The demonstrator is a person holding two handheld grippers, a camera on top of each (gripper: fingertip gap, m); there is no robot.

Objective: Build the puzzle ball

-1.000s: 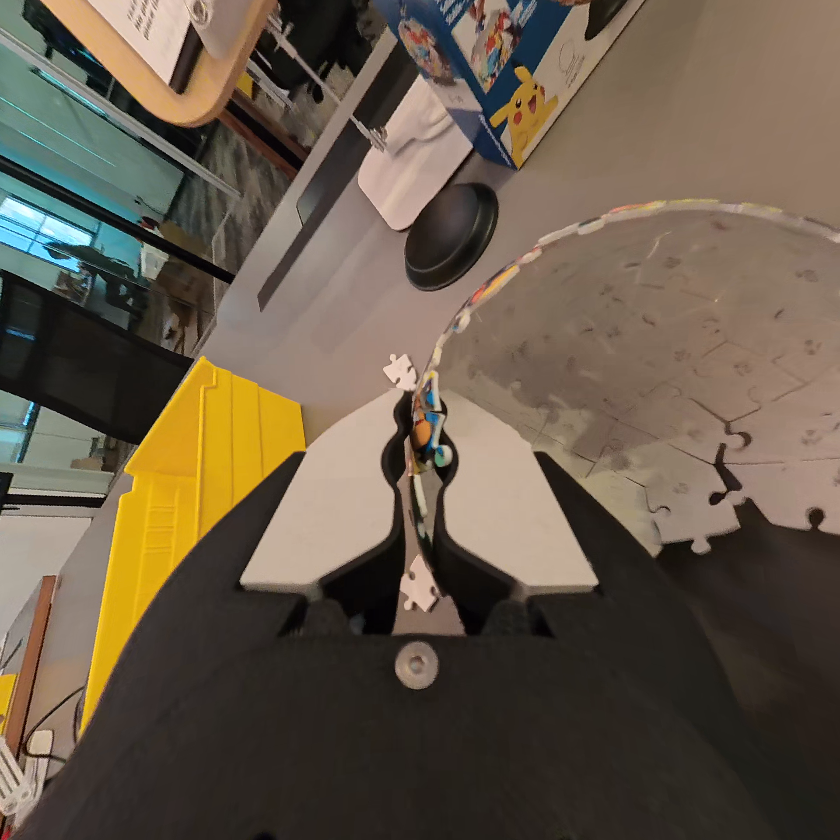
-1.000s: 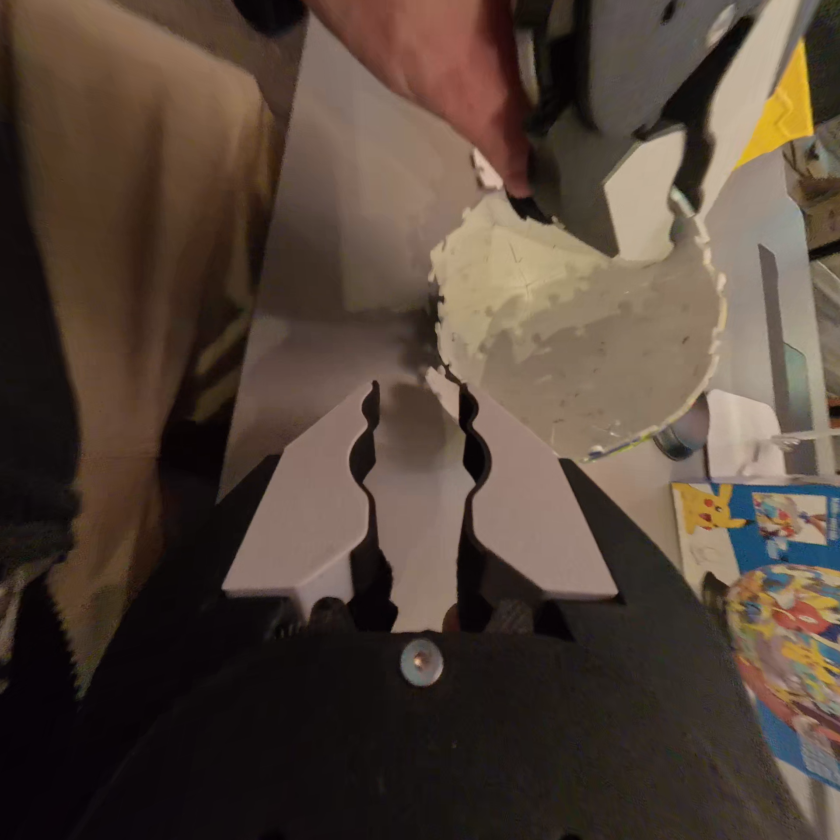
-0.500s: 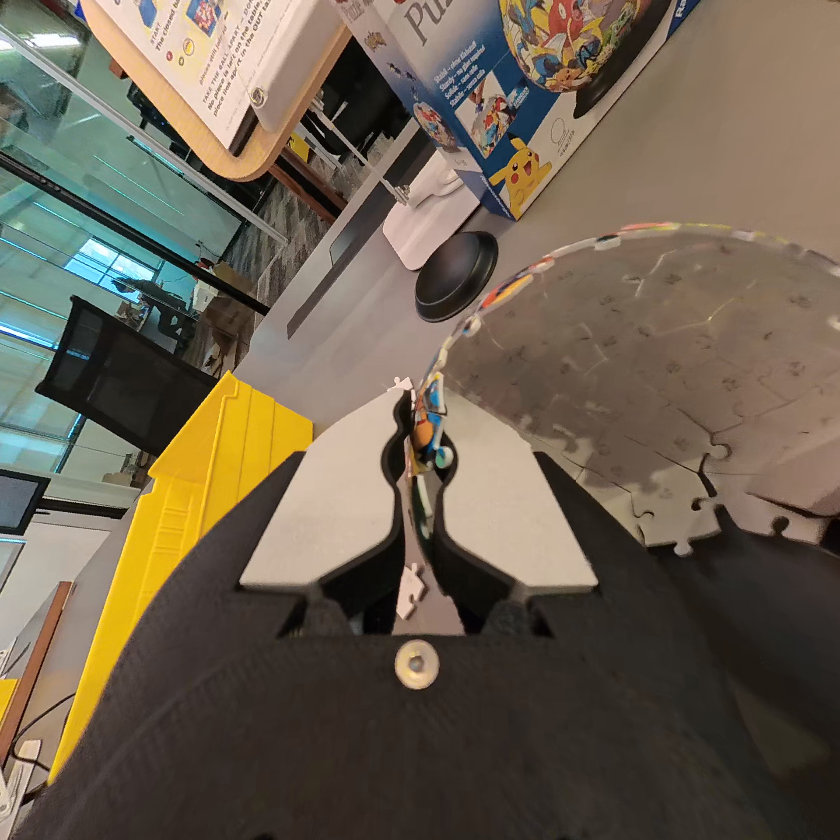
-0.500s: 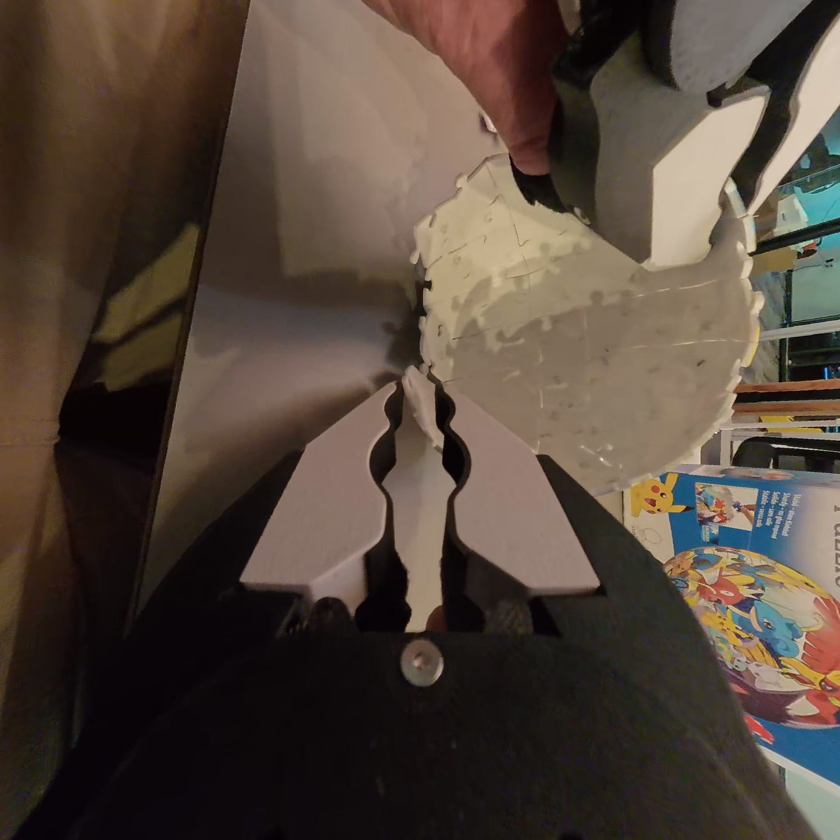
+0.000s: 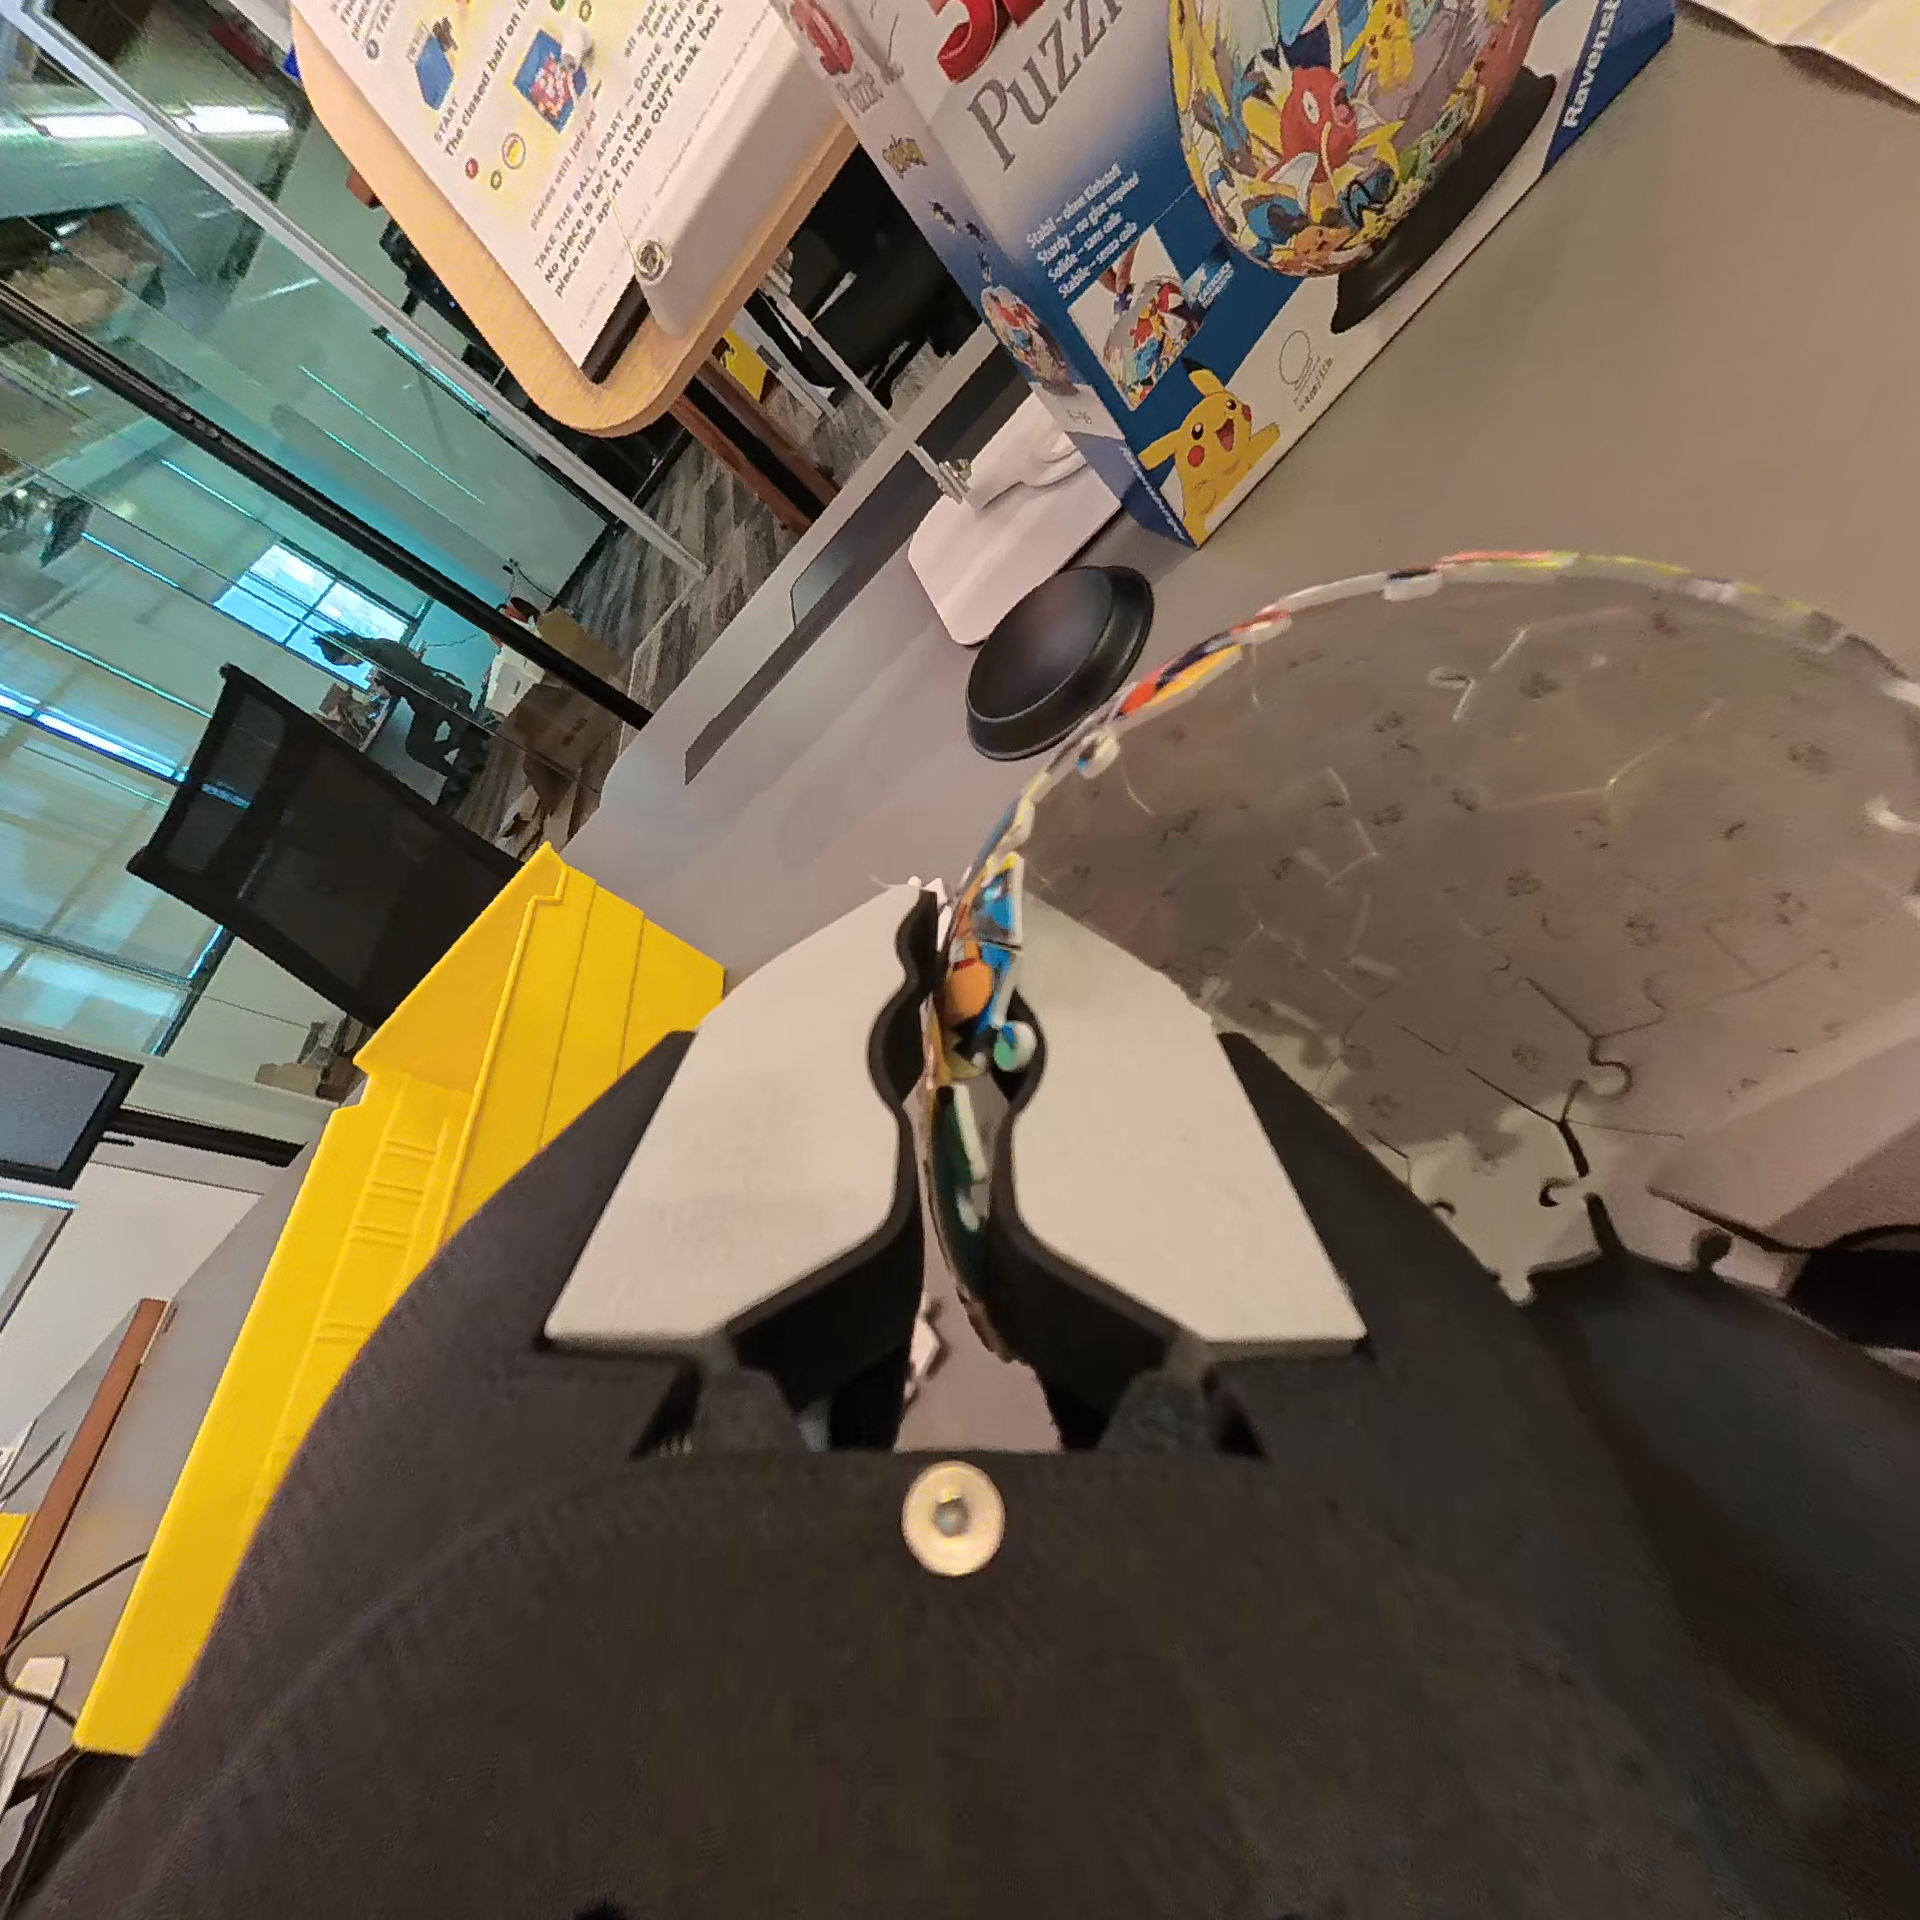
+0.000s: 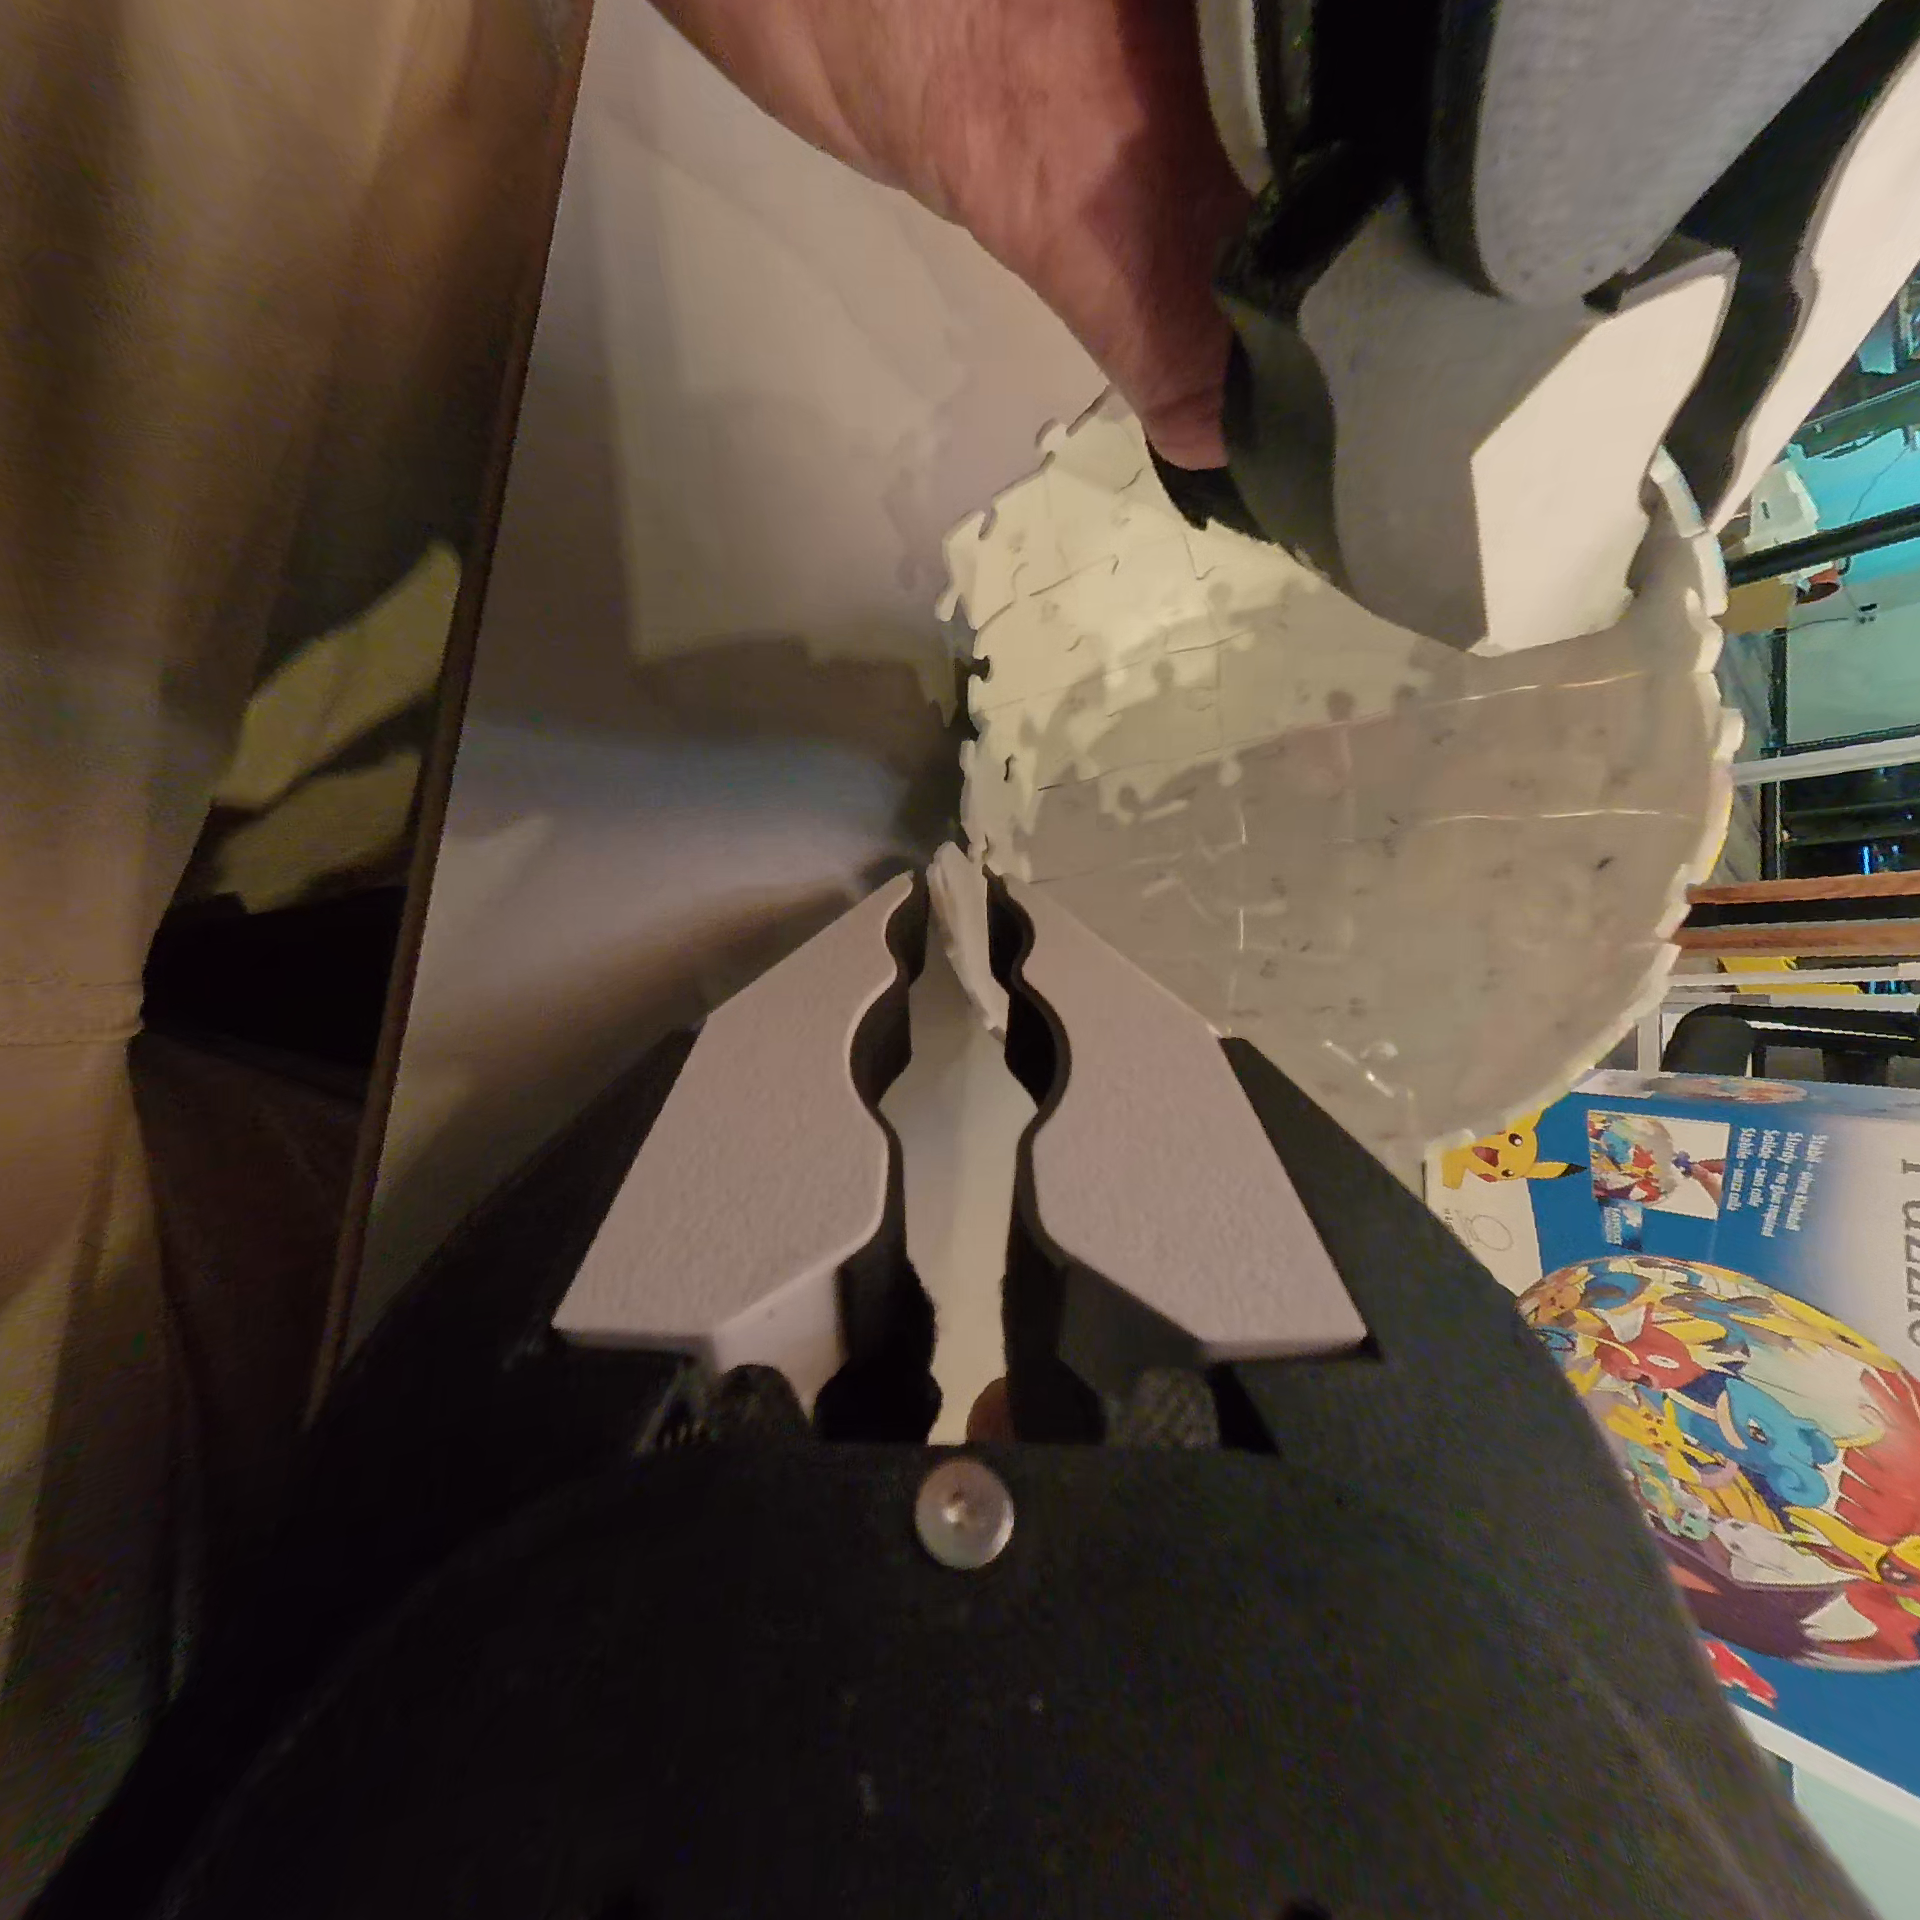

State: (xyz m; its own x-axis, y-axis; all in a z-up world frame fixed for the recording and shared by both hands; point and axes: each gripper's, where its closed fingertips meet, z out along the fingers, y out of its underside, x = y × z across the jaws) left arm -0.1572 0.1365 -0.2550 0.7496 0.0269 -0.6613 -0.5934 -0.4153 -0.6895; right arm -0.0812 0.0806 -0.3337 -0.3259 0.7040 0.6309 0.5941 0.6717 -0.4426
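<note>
1. Gripping the rim of the half-built puzzle ball (image 5: 1507,914), the left tool (image 5: 961,997) is clamped on its printed edge; the shell's grey inside faces the camera, held above the grey counter (image 5: 1662,364).
2. The right tool (image 6: 961,935) pinches a single pale puzzle piece (image 6: 961,935) at its tips, touching the shell's jagged lower edge.
3. Behind sit a black round stand (image 5: 1060,675), a yellow bin (image 5: 416,1195) and a blue puzzle box (image 5: 1247,239) bearing printed writing and cartoon pictures.
4. A hand (image 6: 1039,156) holds the left tool.
</note>
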